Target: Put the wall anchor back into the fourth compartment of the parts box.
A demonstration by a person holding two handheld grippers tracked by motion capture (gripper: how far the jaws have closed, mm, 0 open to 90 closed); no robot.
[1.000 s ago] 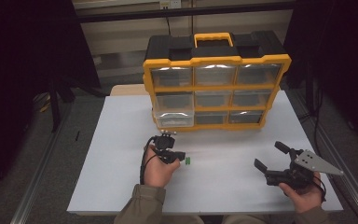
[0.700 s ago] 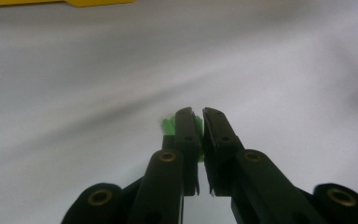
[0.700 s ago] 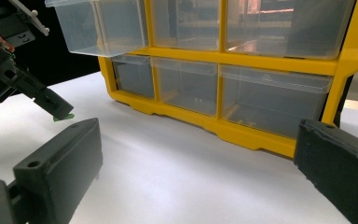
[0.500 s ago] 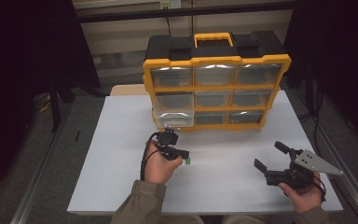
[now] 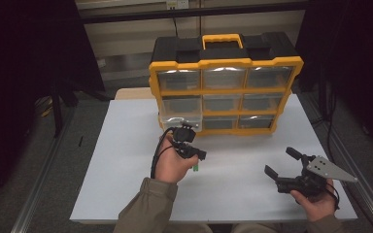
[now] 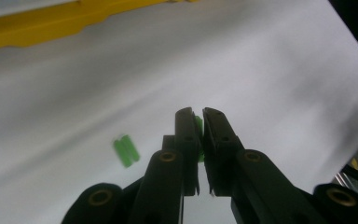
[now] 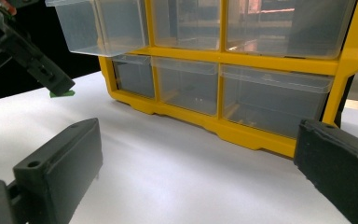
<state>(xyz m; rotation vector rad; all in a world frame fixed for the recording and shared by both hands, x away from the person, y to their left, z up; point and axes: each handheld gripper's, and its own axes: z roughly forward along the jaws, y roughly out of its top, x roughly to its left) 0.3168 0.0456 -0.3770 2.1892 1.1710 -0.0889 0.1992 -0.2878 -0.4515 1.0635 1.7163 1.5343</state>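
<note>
The white counter (image 5: 126,145) carries a yellow-framed drawer organizer (image 5: 226,92) at twelve o'clock, its lower-left clear drawer (image 5: 180,121) pulled out. At five o'clock the right gripper (image 5: 282,162) rests with jaws spread wide and nothing between them. Near the centre the left gripper (image 5: 197,158) is pinched narrow on a small green piece (image 6: 198,128), with a second green piece (image 6: 126,150) lying on the counter at its nine o'clock in the left gripper view.

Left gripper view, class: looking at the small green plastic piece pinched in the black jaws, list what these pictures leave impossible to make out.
- Small green plastic piece: shape hidden by the left gripper jaws; tiny in the high view.
- Second green piece on the white table: motion-blurred.
- Yellow drawer organiser: cut off by the edges; drawer contents unclear behind cloudy plastic.
</note>
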